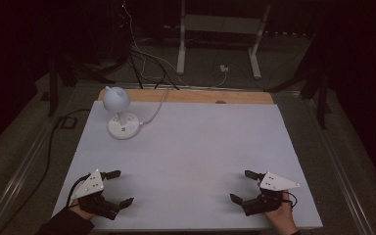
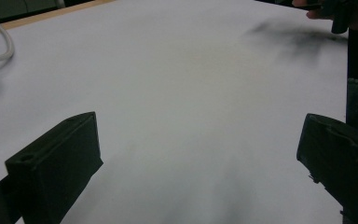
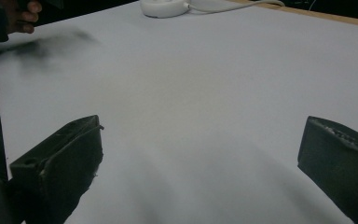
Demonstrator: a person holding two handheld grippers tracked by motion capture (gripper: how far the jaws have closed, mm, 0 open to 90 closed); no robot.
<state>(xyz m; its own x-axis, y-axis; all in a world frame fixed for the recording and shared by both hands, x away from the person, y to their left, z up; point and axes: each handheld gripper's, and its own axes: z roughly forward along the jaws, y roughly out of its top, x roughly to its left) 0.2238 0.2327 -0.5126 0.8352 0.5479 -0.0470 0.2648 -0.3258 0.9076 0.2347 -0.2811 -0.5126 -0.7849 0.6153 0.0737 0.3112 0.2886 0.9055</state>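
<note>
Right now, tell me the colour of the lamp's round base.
White; the lamp base shows best in the high view, at the table's far left.

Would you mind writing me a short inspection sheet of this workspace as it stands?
Surface: white table top, wooden strip along far edge.
Job's things: small white lamp at far left, upright on its round base.
Clutter: nothing seen.
Grippers: left gripper and right gripper at the near edge, both open, holding nothing.
Cables: white lamp cord runs off the far edge.
Surroundings: dark floor, loose wires, a white stand behind.
</note>
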